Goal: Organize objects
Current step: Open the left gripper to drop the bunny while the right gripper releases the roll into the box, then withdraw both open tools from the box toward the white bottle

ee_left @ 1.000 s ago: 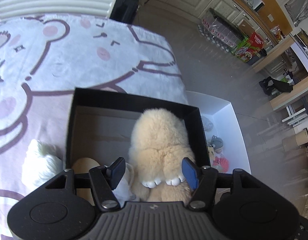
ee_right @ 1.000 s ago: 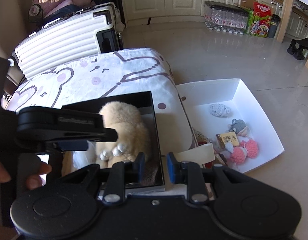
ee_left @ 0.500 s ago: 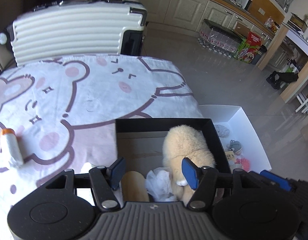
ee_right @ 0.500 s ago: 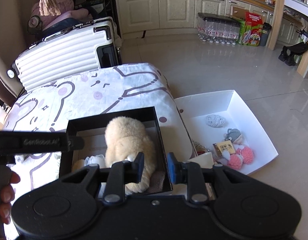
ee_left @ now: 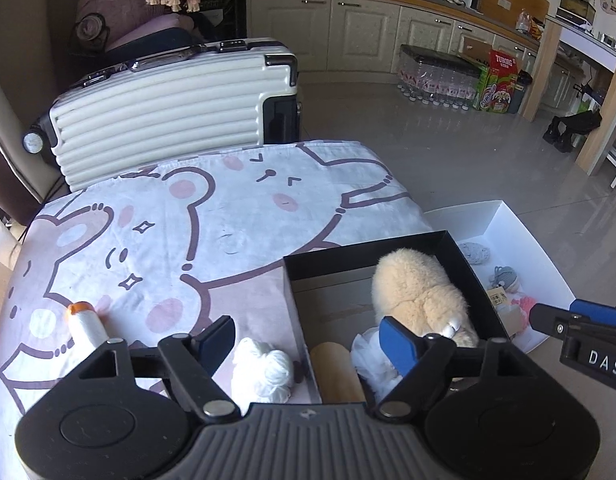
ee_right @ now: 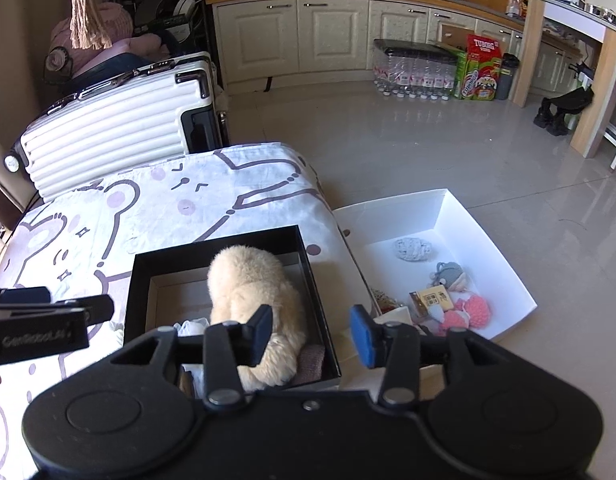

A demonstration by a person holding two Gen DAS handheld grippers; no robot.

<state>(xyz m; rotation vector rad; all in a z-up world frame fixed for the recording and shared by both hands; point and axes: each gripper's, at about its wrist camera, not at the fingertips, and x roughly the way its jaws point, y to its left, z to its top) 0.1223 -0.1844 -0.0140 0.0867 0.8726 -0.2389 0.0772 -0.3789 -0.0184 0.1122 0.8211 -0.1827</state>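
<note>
Now that both have pulled back:
Left gripper (ee_left: 308, 338): jaws just widened, released, empty.
Right gripper (ee_right: 311, 334): likewise.
Plush toy (ee_left: 421, 294): lies in black box (ee_left: 363, 249), 1 o'clock side; I judge it stowed.

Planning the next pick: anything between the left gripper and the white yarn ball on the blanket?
Nothing visible. The white yarn ball lies uncovered on the blanket, just outside the black box wall, below the left gripper, whose jaws have just been opening and hold nothing.

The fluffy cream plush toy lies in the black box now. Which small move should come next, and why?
Probably lower the left tongs onto the white yarn ball. It lies on the bear-print cloth just outside the black box, while the fluffy cream plush toy is inside. Both tongs, which just opened, hold nothing.
</note>
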